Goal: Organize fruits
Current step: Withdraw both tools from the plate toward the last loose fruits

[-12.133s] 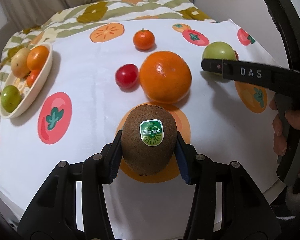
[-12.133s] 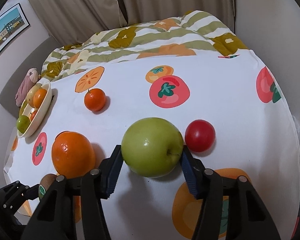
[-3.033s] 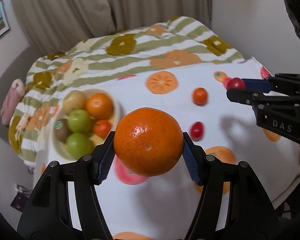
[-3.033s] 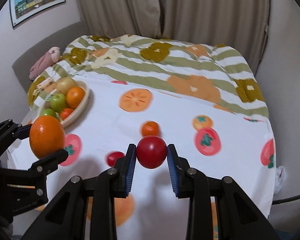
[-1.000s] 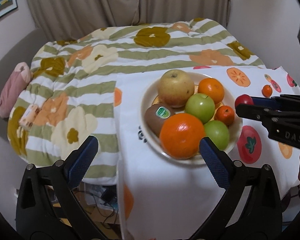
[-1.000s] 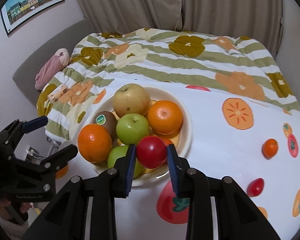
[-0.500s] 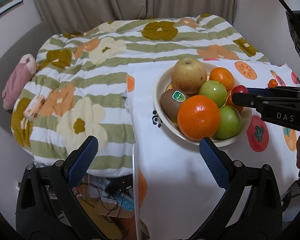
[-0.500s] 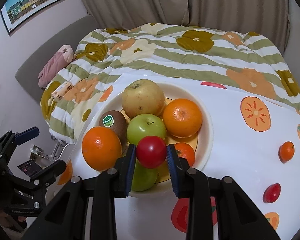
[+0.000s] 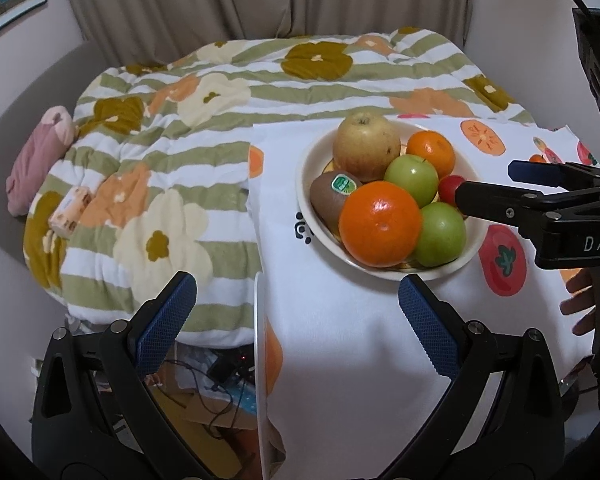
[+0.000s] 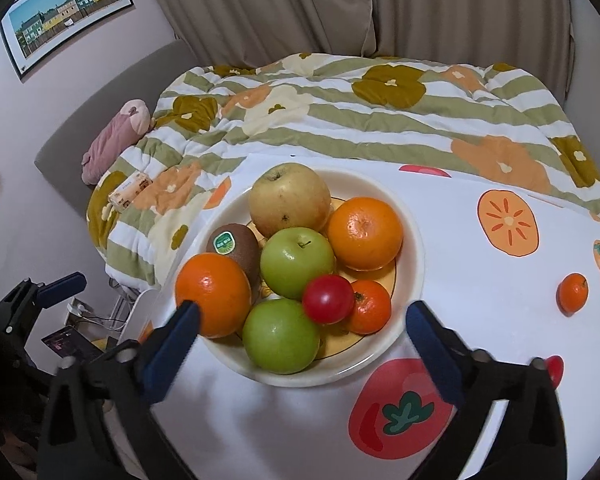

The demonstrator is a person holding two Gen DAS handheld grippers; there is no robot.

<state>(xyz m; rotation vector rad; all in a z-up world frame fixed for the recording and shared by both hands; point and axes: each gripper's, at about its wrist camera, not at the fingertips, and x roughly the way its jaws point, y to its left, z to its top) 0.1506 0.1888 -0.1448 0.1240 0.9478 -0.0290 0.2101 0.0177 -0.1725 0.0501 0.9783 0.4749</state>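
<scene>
A cream bowl (image 10: 414,240) (image 9: 306,200) on the white fruit-print cloth holds a yellow apple (image 10: 289,199), two green apples (image 10: 296,261), two oranges (image 10: 213,295), a kiwi (image 10: 233,246), a small tangerine (image 10: 370,307) and a red tomato (image 10: 327,299). The tomato rests on the pile, free of the jaws. My right gripper (image 10: 300,332) is open just in front of the bowl; it shows in the left wrist view (image 9: 488,188) at the bowl's right rim. My left gripper (image 9: 296,304) is open and empty, short of the bowl.
A small tangerine (image 10: 572,293) and a red tomato (image 10: 555,369) lie loose on the cloth at the right. A flowered quilt (image 10: 380,120) covers the bed behind. The table's left edge (image 9: 260,340) drops to the floor with cables below.
My right gripper has opened and let the red tomato go onto the fruit in the bowl. My left gripper has drawn back a little, still open.
</scene>
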